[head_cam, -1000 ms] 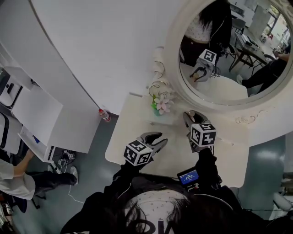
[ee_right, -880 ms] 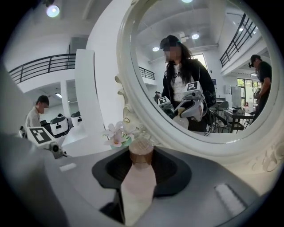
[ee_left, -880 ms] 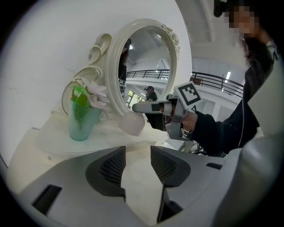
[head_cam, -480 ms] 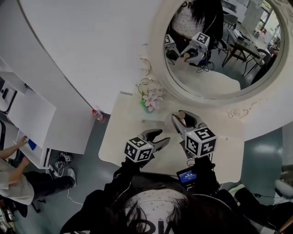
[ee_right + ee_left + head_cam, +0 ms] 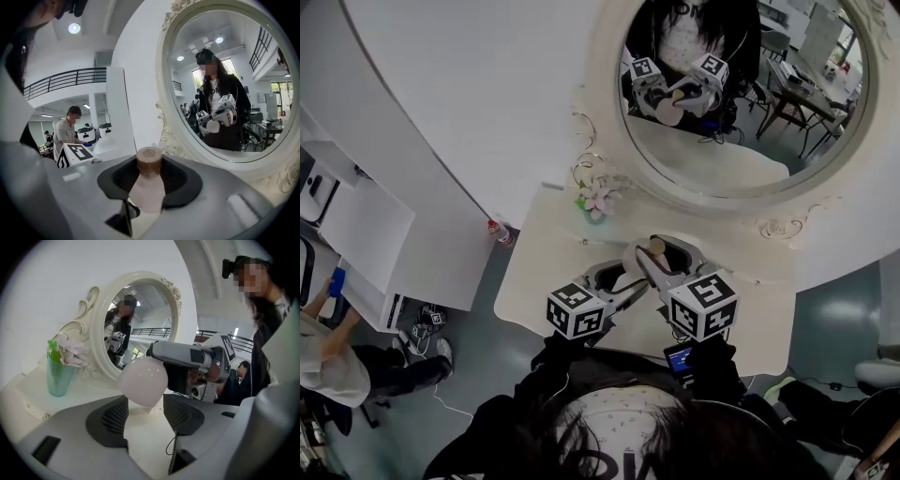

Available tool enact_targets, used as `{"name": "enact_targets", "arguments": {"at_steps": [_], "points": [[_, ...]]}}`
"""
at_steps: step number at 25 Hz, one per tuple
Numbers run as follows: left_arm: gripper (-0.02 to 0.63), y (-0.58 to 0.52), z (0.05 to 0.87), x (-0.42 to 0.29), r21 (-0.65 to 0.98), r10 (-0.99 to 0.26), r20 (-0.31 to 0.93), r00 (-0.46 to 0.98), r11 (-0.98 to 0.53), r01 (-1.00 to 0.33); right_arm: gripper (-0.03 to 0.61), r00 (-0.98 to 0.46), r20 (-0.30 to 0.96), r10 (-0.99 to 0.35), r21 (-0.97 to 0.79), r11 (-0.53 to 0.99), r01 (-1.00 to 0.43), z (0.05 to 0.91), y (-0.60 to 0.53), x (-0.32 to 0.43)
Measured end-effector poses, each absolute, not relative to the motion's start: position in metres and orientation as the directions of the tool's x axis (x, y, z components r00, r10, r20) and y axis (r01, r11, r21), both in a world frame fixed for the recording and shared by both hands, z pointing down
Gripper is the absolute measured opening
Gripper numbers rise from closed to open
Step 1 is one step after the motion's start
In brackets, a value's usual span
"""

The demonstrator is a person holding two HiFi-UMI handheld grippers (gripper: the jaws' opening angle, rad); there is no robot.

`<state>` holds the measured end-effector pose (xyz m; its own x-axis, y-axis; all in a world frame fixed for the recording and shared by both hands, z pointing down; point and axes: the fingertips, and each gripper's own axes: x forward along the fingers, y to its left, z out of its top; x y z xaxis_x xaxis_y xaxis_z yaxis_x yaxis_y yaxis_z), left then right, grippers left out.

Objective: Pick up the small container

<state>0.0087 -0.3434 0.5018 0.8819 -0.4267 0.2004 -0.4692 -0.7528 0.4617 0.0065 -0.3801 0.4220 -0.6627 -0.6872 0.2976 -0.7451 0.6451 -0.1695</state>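
Note:
The small container is a pale pink bottle with a brown cap; my right gripper is shut on its body, cap pointing away. In the head view the right gripper holds the container above the white table, right beside my left gripper. In the left gripper view the container's rounded bottom sits between the pads of the left gripper. Those jaws are opening and do not press on the container. The right gripper reaches in from the right behind it.
A large round mirror in a white ornate frame stands at the table's back. A green vase of pink flowers stands at the back left. A small lit screen is near the table's front edge. A red-capped bottle is on the floor at the left.
My right gripper has swung left with the container, until its tips meet the left gripper. The left gripper has stayed near the table's front.

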Motion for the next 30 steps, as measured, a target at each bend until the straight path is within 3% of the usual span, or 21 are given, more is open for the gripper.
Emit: {"name": "enact_targets", "arguments": {"at_steps": [14,30], "points": [[0.215,-0.291,0.508,0.026,0.422,-0.541,0.224,0.811,-0.696,-0.581,0.144,-0.744,0.284,-0.604,-0.179,0.729,-0.661,0.427,-0.326,0.022],[0.215,-0.238,0.504,0.005,0.412,-0.561,0.233,0.794,-0.683,-0.603,0.144,-0.762,0.272,-0.588,-0.127,0.763,-0.634,0.422,-0.268,-0.002]]}}
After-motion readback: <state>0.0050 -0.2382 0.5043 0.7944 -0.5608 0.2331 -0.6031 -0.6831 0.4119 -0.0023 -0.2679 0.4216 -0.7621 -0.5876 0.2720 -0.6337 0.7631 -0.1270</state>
